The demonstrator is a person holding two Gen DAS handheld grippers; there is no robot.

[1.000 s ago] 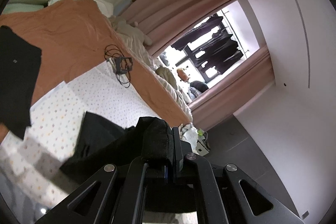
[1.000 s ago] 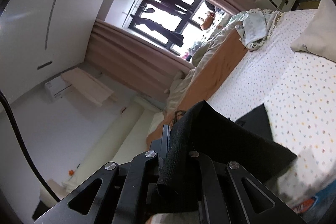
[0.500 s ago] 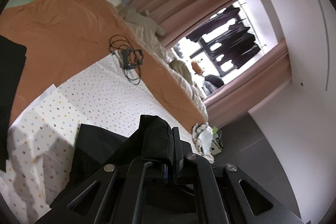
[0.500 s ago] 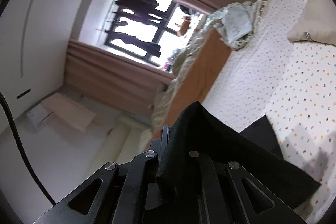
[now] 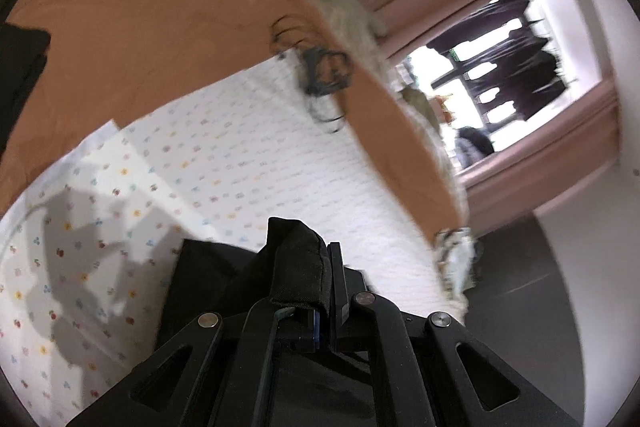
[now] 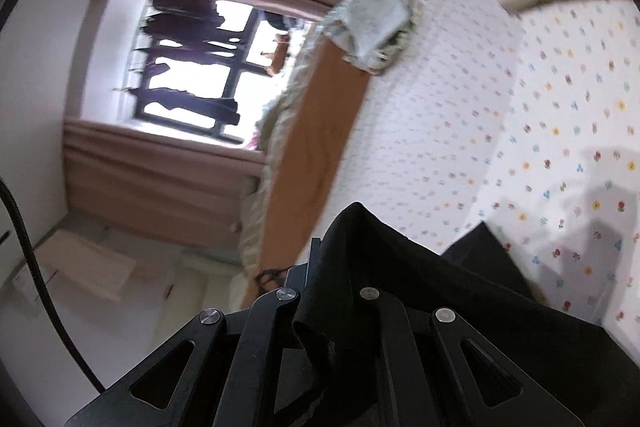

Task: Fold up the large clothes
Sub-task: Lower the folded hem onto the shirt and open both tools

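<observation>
The bed (image 5: 248, 163), with its dotted sheet, fills the middle of both views. An orange blanket (image 5: 160, 11) lies at the upper left. The black garment (image 6: 400, 267) hangs low in each frame. The left gripper (image 5: 330, 267) and right gripper (image 6: 316, 267) each pinch a corner of it tight, probably to lay it flat for folding.

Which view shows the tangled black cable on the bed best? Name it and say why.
The left wrist view: the black cable lies in the open on the bed where the orange cover meets the dotted sheet, though blurred. The right wrist view shows only a small dark tangle beside the gripper.
</observation>
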